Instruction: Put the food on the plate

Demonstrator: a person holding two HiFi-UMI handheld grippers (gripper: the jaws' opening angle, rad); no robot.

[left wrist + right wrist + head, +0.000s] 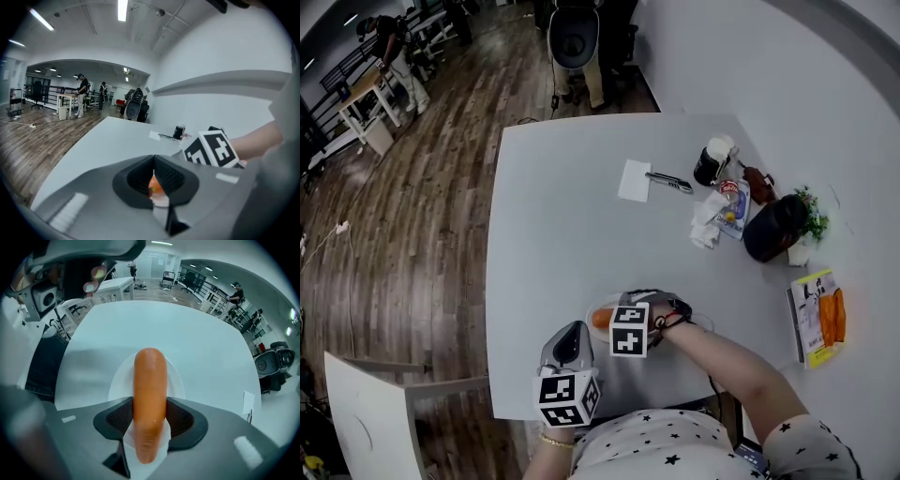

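1. While the right gripper (150,423) pinches it mid-length, the sausage (150,390) shows smooth, glossy orange, its rounded tip poking past the jaws over the plate (178,380).
2. Left gripper (153,180): jaws pressed together, empty.

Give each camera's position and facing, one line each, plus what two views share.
Head view: on the head, steeply down at the table; shows left tool, right tool, forearm.
Left gripper view: on left tool, facing across the table along shut jaws; shows right tool's cube.
Right gripper view: on right tool, facing down at the clamped sausage over the plate.
Shared: both gripper views show the sausage.
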